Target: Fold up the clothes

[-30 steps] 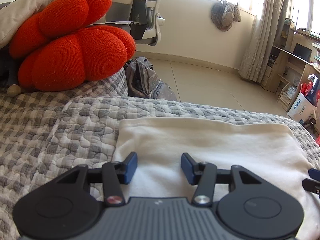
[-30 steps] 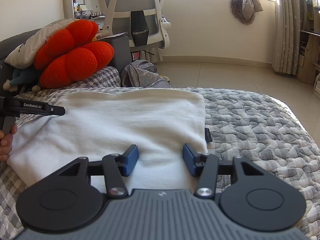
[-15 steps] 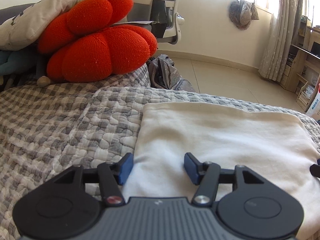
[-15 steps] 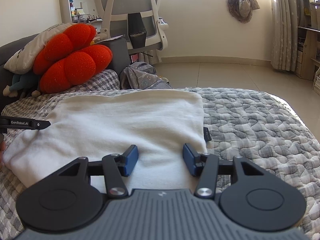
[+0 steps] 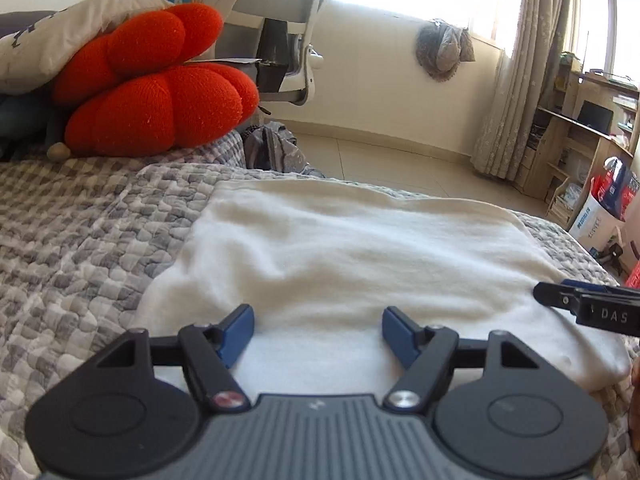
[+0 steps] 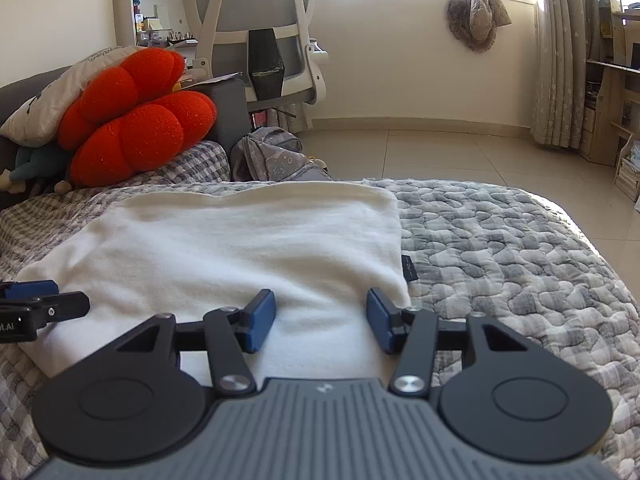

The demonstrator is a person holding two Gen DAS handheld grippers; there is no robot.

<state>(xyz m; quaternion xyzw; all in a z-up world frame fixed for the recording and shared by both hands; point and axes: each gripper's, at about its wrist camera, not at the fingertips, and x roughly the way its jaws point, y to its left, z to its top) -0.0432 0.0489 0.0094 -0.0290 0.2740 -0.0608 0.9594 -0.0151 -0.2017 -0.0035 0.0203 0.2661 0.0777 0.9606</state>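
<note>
A folded cream-white garment point(image 5: 360, 256) point(image 6: 248, 248) lies flat on the grey quilted bed cover point(image 5: 80, 240) point(image 6: 500, 248). My left gripper point(image 5: 318, 330) is open, hovering over the garment's near edge toward its left side. My right gripper point(image 6: 321, 318) is open too, over the near edge close to the garment's right corner. A small dark label point(image 6: 409, 268) sticks out at the garment's right edge. Each gripper's tip shows at the side of the other view: the right gripper point(image 5: 588, 304) and the left gripper point(image 6: 40, 304). Nothing sits between either pair of fingers.
A big red knitted cushion point(image 5: 156, 88) point(image 6: 132, 120) and a pale pillow point(image 5: 60, 40) rest at the bed's far left. Beyond the bed stand a grey backpack point(image 6: 272, 156), a white office chair point(image 6: 256, 32), a tiled floor point(image 6: 440, 152), curtains and wooden shelves point(image 5: 580, 140).
The left gripper has swung right along the near edge, so the garment fills more of its view. The right gripper has dropped slightly closer to the garment. Both stay open.
</note>
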